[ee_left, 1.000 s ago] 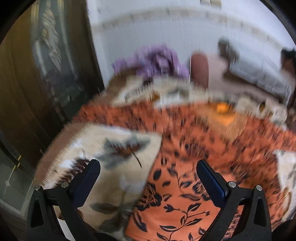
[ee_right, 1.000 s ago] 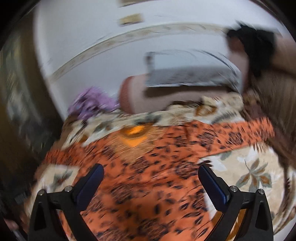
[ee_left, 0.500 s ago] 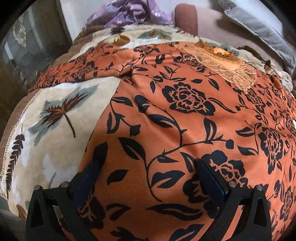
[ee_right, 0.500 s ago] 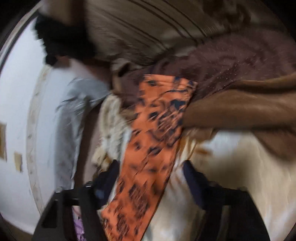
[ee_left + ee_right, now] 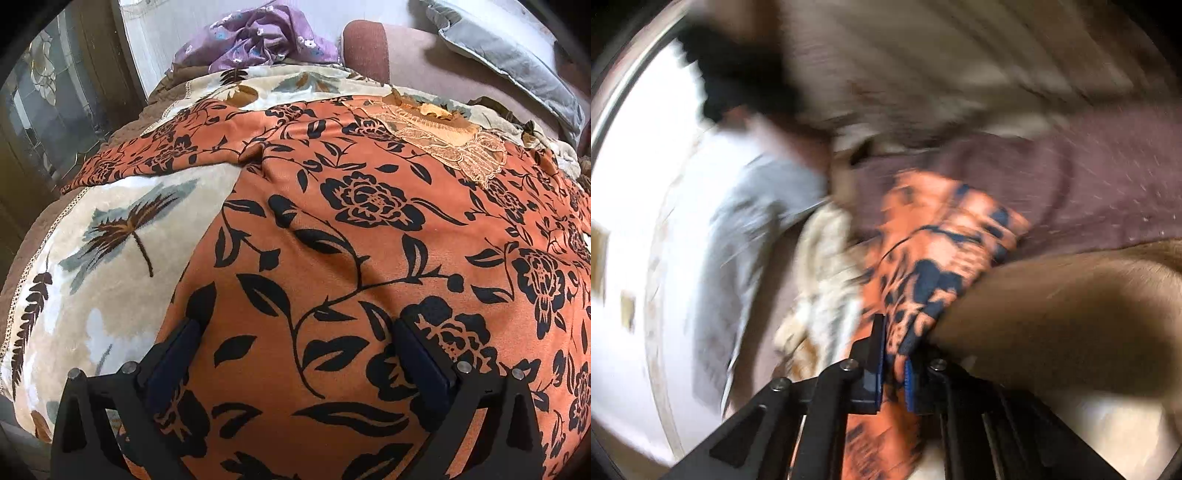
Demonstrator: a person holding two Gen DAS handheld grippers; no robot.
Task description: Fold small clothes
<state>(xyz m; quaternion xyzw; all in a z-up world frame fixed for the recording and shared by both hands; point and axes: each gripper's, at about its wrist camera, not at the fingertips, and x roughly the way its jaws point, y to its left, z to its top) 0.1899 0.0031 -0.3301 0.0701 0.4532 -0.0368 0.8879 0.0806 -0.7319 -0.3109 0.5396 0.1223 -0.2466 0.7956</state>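
While the orange floral garment (image 5: 369,236) lies spread flat, these lines hold:
Garment: fills the centre and right of the left wrist view, over a cream leaf-print blanket (image 5: 110,258).
Left gripper (image 5: 295,354): at the lower edge, fingers spread wide, tips resting on the fabric; nothing pinched.
Right gripper (image 5: 894,354): at lower centre of its blurred view, jaws pressed together on a narrow strip of the garment (image 5: 934,266).
Strip: runs from the jaws up toward mid-frame.
Purple cloth (image 5: 258,40): bunched at the top.
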